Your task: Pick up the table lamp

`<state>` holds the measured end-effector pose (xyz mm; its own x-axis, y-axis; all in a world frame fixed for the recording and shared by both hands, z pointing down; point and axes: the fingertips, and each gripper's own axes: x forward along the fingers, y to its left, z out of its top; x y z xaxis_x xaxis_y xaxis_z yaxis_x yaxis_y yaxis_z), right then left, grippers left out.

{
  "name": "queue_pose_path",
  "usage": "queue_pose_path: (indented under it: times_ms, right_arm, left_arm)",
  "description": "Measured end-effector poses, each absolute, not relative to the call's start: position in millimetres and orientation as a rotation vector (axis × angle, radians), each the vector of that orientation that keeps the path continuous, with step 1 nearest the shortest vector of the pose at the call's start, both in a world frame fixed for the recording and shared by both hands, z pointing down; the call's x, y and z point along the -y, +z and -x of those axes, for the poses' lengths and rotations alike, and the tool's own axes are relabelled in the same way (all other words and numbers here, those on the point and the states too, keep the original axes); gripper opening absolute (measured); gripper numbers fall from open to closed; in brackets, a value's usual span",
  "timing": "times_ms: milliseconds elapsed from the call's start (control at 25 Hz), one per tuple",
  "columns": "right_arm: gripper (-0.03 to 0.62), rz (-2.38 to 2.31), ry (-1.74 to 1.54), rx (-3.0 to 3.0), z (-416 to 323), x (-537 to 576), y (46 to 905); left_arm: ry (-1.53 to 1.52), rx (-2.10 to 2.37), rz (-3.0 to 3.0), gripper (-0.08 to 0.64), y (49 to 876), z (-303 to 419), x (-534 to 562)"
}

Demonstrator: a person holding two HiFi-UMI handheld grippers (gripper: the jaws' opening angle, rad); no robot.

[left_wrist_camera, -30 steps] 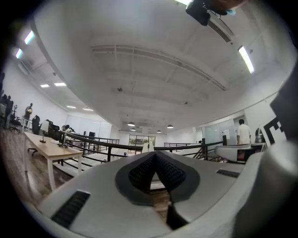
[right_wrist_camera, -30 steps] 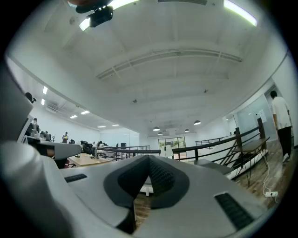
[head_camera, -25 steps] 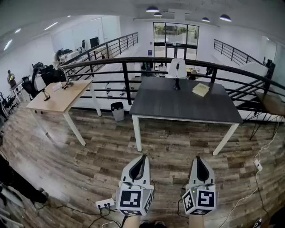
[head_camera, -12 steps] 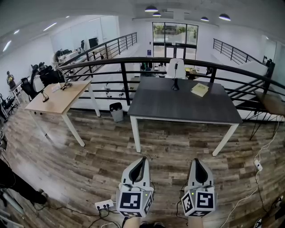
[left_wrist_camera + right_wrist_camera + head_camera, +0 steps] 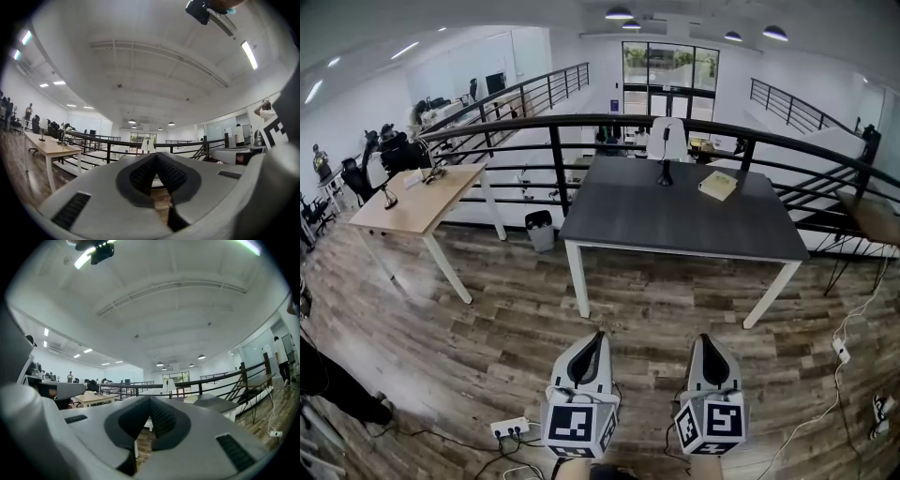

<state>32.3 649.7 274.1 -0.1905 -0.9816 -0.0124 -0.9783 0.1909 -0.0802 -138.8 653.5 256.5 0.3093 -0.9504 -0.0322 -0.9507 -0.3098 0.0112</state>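
Note:
The table lamp, with a white shade on a black stem and base, stands at the far edge of the dark grey table. In the right gripper view the lamp shows small in the distance; in the left gripper view its shade peeks just above the jaws. My left gripper and right gripper hang side by side low in the head view, over the wooden floor well short of the table. Both are shut with nothing between their jaws.
A tan book lies on the dark table right of the lamp. A black railing runs behind the table. A light wooden table stands at the left, a small bin between the tables. Cables and a power strip lie on the floor.
Both grippers have sunk slightly in the head view and the dark table has drawn a little nearer. The jaws stay shut.

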Motion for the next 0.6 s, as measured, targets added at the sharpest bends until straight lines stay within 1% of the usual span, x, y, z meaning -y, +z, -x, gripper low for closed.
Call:
queue_pose_path:
  times_ms: [320, 600]
  right_arm:
    - [-0.006, 1.973, -0.094, -2.379, -48, -623, 282]
    - [-0.006, 1.977, -0.121, -2.39, -48, -570, 294]
  left_arm:
    - [0.044, -1.879, 2.55, 0.014, 270, 135, -625]
    - [0.024, -1.859, 2.577, 0.014, 281, 133, -569]
